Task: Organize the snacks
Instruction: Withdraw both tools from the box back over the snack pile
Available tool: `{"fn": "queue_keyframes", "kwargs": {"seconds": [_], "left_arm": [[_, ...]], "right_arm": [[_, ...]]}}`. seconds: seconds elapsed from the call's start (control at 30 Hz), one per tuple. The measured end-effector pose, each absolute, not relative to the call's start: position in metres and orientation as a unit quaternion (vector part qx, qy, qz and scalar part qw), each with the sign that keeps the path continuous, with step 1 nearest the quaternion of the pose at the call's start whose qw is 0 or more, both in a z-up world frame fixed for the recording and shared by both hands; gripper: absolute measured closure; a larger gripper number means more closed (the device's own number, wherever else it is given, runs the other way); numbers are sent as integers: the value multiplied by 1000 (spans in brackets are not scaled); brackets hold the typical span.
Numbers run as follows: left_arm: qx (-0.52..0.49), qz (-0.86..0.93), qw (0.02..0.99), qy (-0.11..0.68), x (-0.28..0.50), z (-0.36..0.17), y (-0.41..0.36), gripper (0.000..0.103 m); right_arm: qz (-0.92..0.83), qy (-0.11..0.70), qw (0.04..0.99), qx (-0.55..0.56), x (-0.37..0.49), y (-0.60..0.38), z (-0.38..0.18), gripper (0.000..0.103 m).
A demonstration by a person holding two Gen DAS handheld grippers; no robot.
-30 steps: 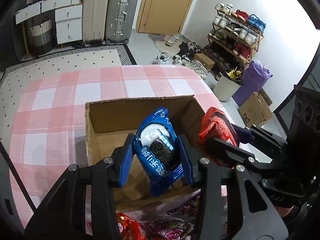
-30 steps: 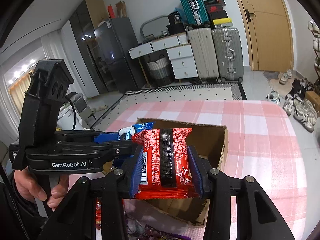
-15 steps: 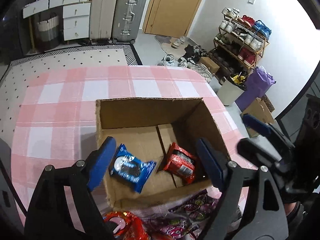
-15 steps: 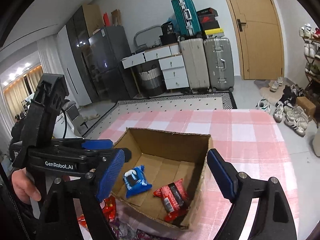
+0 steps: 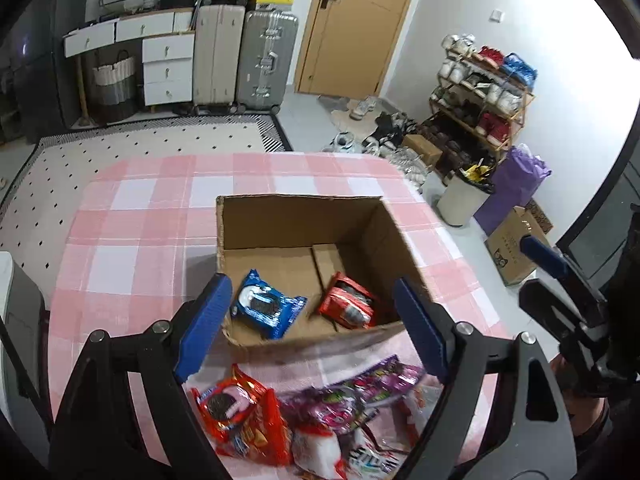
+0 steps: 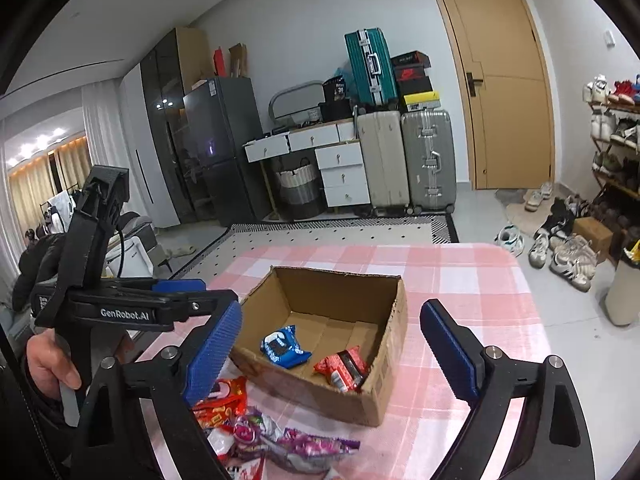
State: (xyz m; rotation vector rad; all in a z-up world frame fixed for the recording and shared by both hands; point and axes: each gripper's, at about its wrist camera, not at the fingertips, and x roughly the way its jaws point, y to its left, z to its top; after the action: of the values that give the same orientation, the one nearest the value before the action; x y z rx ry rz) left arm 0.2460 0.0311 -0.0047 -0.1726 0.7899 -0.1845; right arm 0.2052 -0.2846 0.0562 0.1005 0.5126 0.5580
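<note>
Landmark: cardboard box [image 5: 304, 216] on the pink-checked worktop [image 5: 132, 240].

Left of the box: left hand-held gripper [image 5: 308, 328], seen from its own camera just short of the near wall. Jaws spread wide, nothing between the pads; they have just been opening.

Inside the box, left to right: blue cookie packet [image 5: 266, 308] flat on the floor near the left wall; red snack packet [image 5: 348, 306] next to it toward the right wall, lying tilted. The two sit slightly apart. Rest of the floor is bare cardboard.

Right of the box: right hand-held gripper [image 6: 332, 344], also spread and empty, jaws likewise just been opening.

In front of the box's near wall: loose snack pile [image 5: 316, 412] on the worktop, with red, purple and white wrappers overlapping (count not readable).

Progress, my judgement: two packets boxed, most of the pile still outside, so the task is at an early stage. Both hand-held grippers are free for the next pick from the pile.
</note>
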Motion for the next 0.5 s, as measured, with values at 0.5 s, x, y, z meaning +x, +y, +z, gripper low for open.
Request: {"fn": "queue_keyframes", "kwargs": {"seconds": [0.5], "left_arm": [[-66, -56, 937, 339, 142, 28, 20, 1]], "right_arm": [[260, 241, 934, 51, 118, -303, 60, 5]]}}
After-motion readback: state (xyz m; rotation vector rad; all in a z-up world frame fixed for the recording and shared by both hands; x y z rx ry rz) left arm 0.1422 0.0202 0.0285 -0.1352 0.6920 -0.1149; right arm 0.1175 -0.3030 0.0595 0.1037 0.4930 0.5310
